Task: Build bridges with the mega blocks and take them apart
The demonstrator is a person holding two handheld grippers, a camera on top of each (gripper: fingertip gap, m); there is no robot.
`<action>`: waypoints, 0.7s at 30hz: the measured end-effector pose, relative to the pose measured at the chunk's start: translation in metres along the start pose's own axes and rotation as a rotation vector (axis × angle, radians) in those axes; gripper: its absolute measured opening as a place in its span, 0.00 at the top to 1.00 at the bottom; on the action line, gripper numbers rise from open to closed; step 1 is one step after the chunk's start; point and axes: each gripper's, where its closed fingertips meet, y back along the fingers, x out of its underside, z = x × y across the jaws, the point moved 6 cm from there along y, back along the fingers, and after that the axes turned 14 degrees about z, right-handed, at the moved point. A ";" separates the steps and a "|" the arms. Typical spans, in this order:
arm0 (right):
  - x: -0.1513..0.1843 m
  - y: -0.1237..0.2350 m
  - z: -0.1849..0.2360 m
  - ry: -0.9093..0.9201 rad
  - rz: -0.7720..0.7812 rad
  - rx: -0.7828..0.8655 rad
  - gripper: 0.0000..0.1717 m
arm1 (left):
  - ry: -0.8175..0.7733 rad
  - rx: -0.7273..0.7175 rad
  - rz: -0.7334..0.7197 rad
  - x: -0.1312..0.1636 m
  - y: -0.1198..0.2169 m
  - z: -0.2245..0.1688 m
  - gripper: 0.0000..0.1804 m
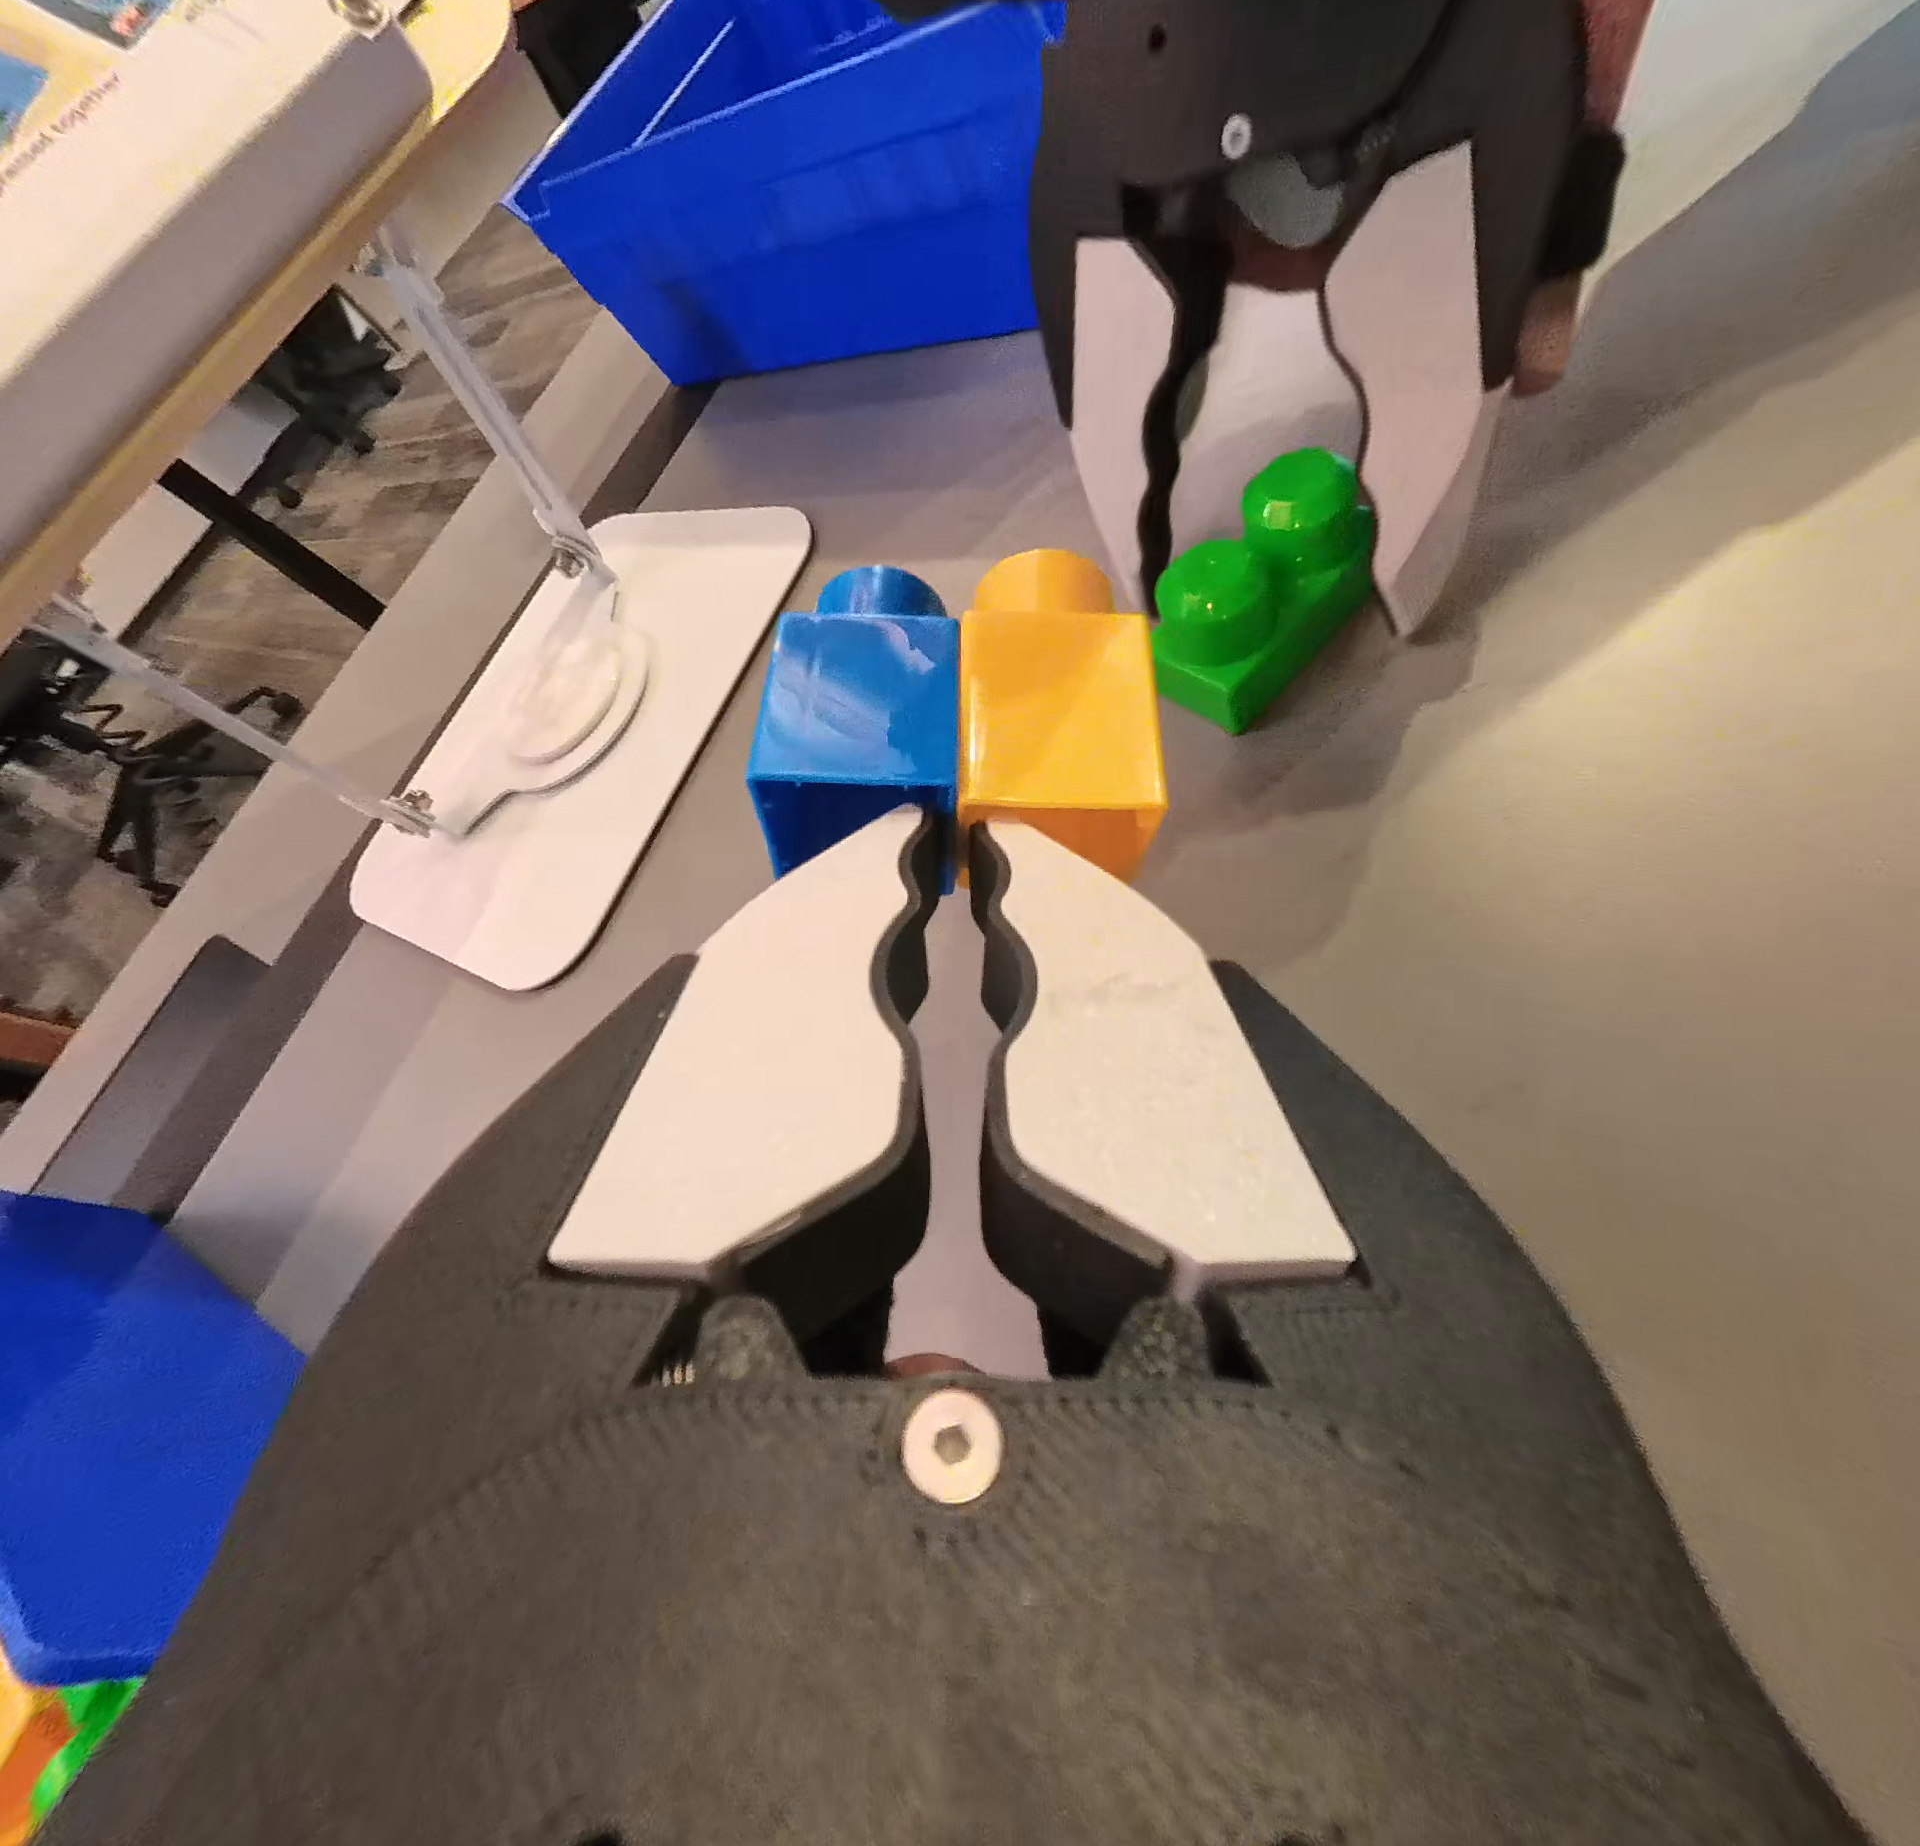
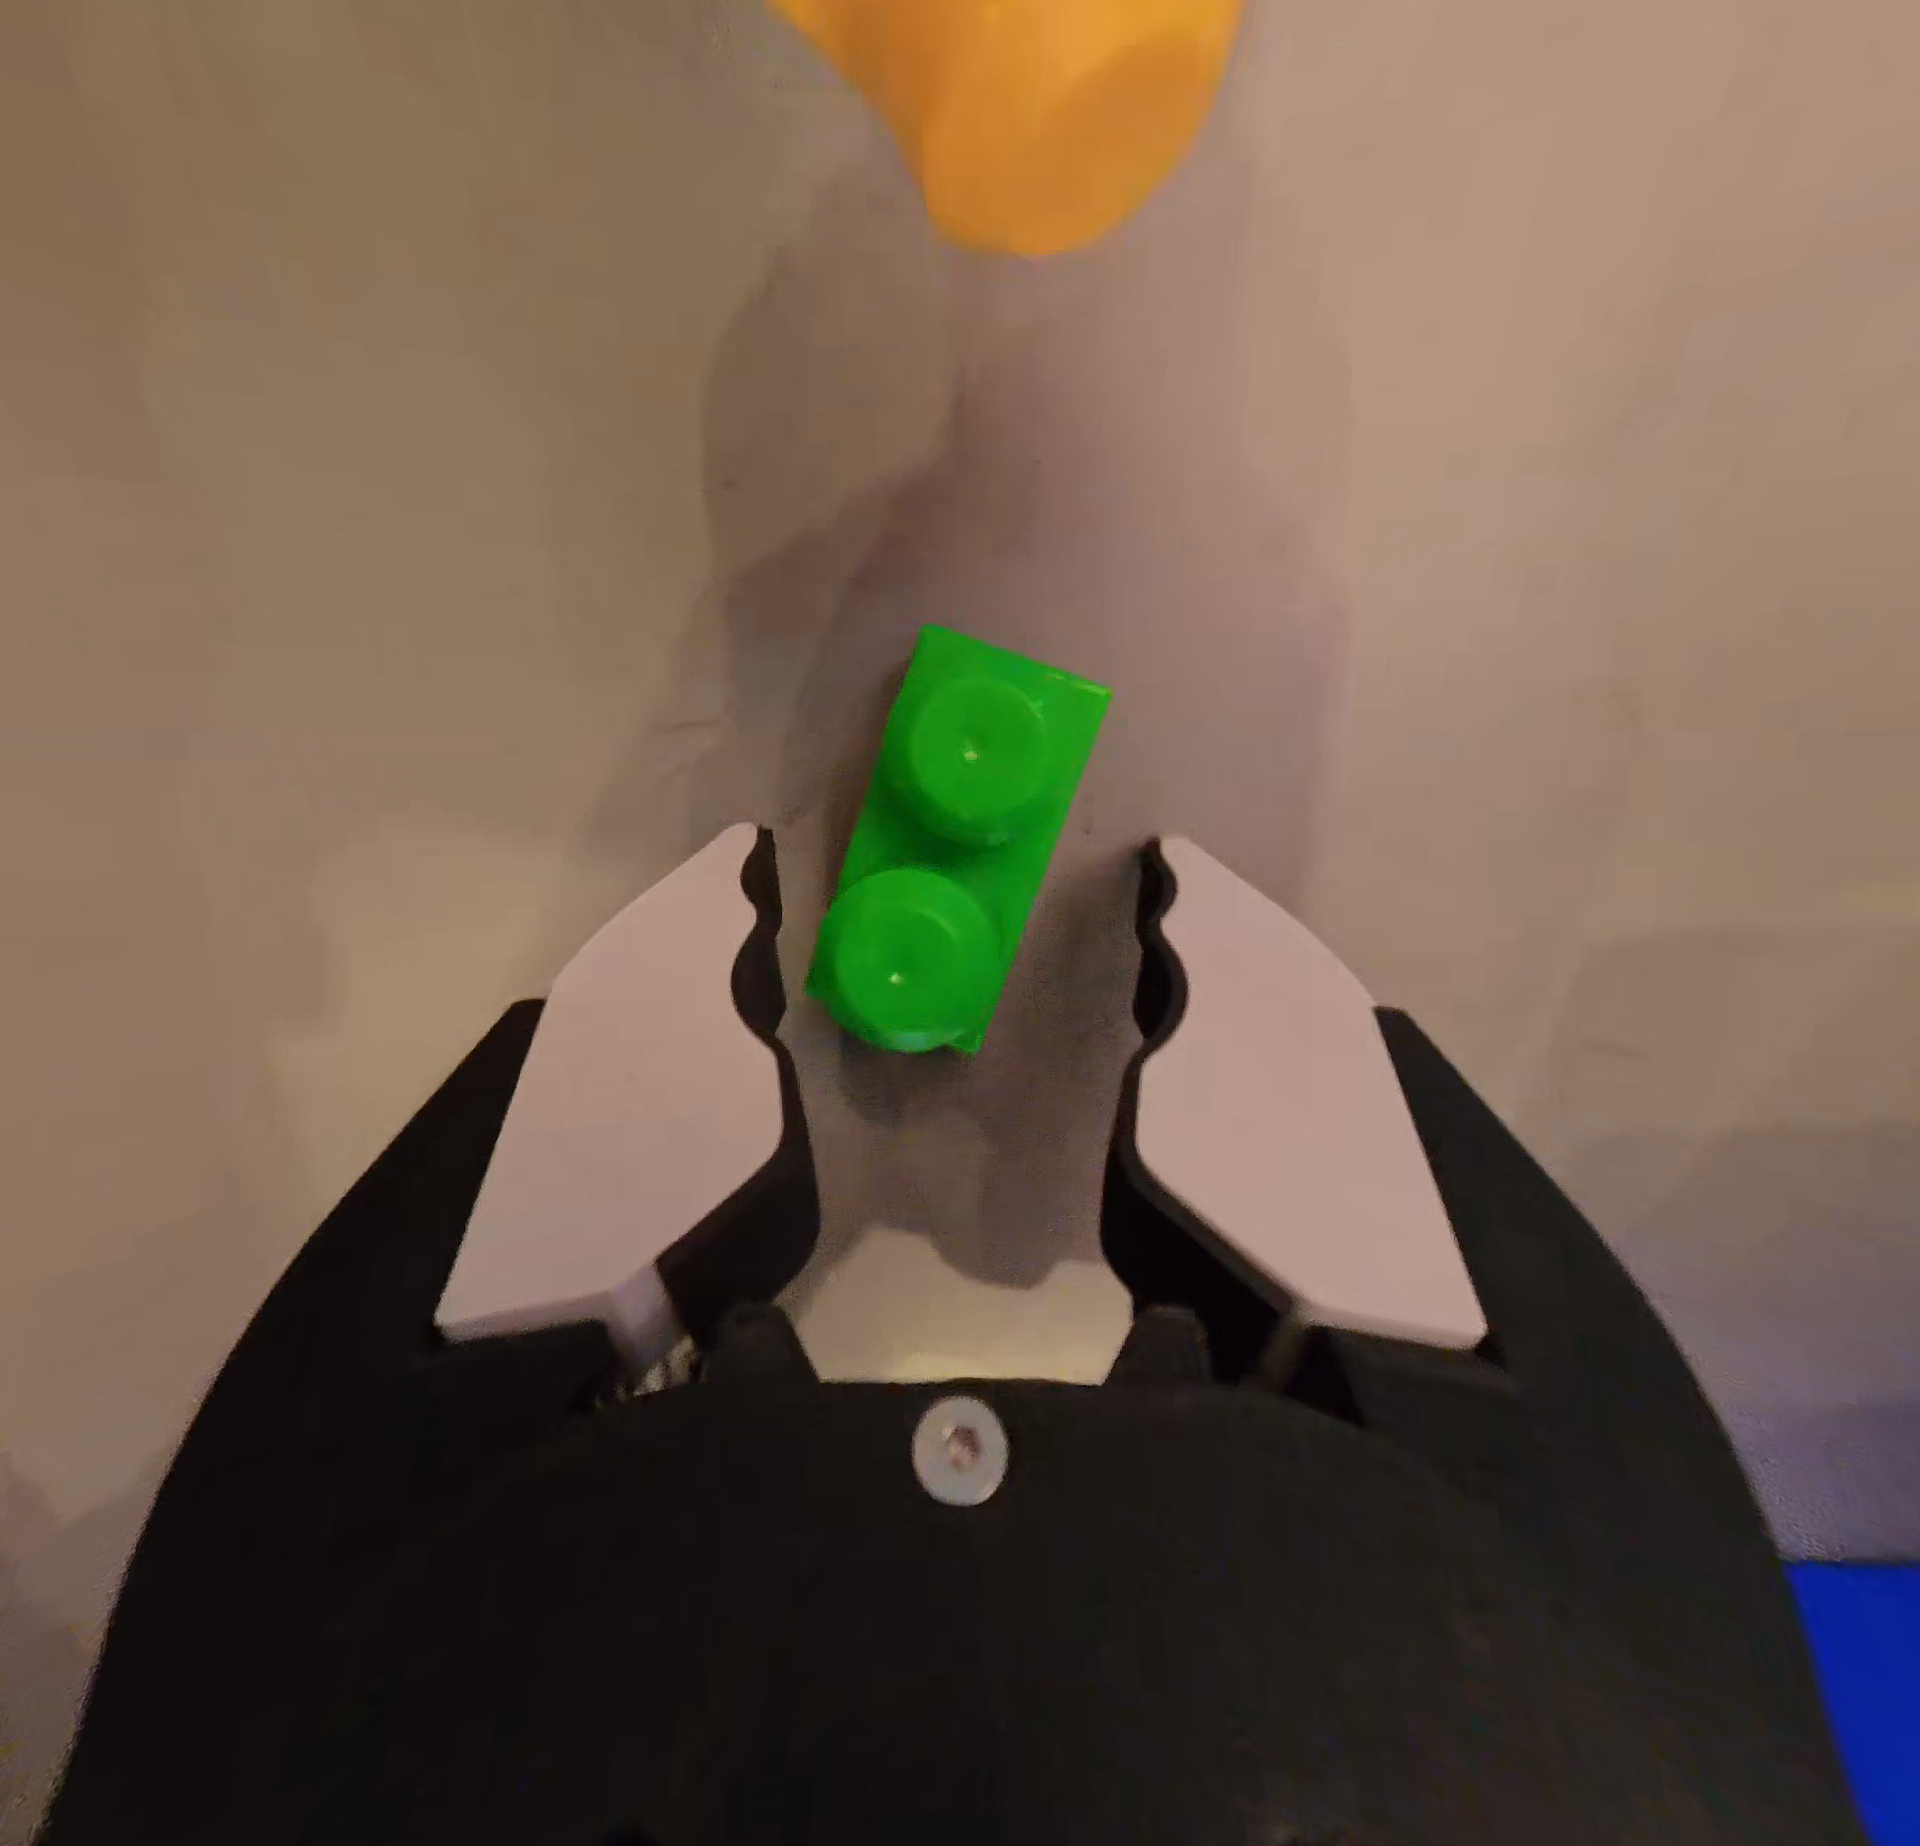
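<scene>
green two-stud block [image 2: 940,840] lies flat on the grey table [image 1: 1558,913], studs up, set between the spread fingers of the right gripper [image 2: 956,851]; there is a gap on both sides, so the pads do not press on it and the gripper is open. just beside the green block, the orange block [image 1: 1060,726] and blue block [image 1: 857,716] lie on their sides, touching each other, studs pointing away from the left gripper [image 1: 961,840]. the left gripper's tips sit right at the seam of the two blocks' open ends, jaws nearly closed with only a narrow slit; whether they pinch the block walls cannot be told.

only the left wrist view shows the blue block, both grippers together, a white stand base [image 1: 582,747] with clear struts, and a big blue bin [image 1: 790,227] at the far table edge, whose contents are not visible. a second blue container [image 1: 114,1422] is at the lower left corner, with orange and green pieces at its foot. the right wrist view looks straight down on the green block, with the orange block only a blur at the top edge [image 2: 1018,82].
</scene>
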 end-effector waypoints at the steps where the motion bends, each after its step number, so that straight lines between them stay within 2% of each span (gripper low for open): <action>1: -0.002 -0.001 0.000 -0.007 -0.019 0.000 0.69 | 0.000 -0.006 -0.006 -0.001 0.001 0.000 0.97; 2: -0.003 0.000 0.000 -0.013 -0.026 -0.015 0.76 | 0.000 -0.010 -0.011 -0.002 0.001 0.000 0.97; 3: -0.004 0.000 -0.001 -0.011 -0.034 -0.019 0.79 | 0.000 -0.017 -0.015 -0.003 0.002 0.000 0.97; 7: -0.008 0.004 -0.009 -0.011 -0.153 -0.048 0.79 | 0.001 -0.051 -0.041 -0.006 0.007 0.003 0.97; 11: -0.016 0.049 -0.020 -0.036 -0.477 -0.136 0.79 | -0.014 -0.125 -0.083 -0.011 0.019 0.010 0.98; 15: -0.024 0.098 -0.028 -0.078 -0.852 -0.327 0.79 | -0.095 -0.248 -0.119 -0.024 0.040 0.015 0.97; 21: -0.048 0.122 -0.021 -0.079 -1.145 -0.543 0.79 | -0.300 -0.441 -0.105 -0.058 0.061 0.015 0.97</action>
